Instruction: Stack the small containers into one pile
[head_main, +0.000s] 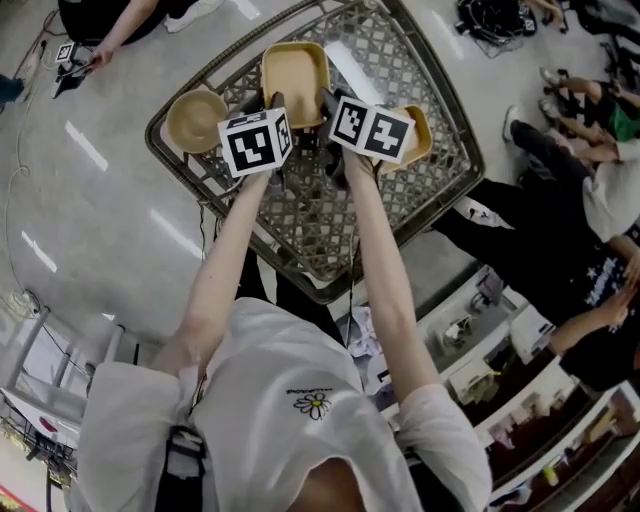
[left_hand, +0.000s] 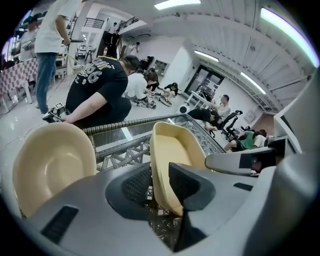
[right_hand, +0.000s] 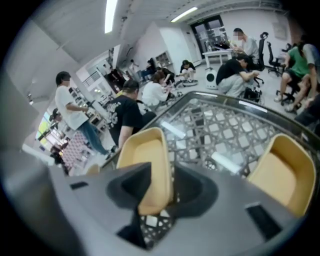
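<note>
Three tan containers lie on a woven wicker table (head_main: 320, 230): a round bowl (head_main: 195, 120) at the left, a rectangular container (head_main: 295, 78) in the middle, and a third container (head_main: 420, 135) at the right. Both grippers meet at the near rim of the rectangular container. My left gripper (head_main: 272, 105) (left_hand: 160, 182) has that container's (left_hand: 172, 150) wall between its pads and is shut on it. My right gripper (head_main: 330, 105) (right_hand: 160, 187) pinches the same container (right_hand: 145, 155) on its side wall. The round bowl (left_hand: 50, 165) stands just left of the left gripper, the third container (right_hand: 282, 172) right of the right one.
The table has a raised woven rim (head_main: 165, 150) and stands on a shiny grey floor. Several people sit or crouch around it (head_main: 590, 180) (left_hand: 97, 92). Shelves with clutter (head_main: 520, 400) lie at the lower right of the head view.
</note>
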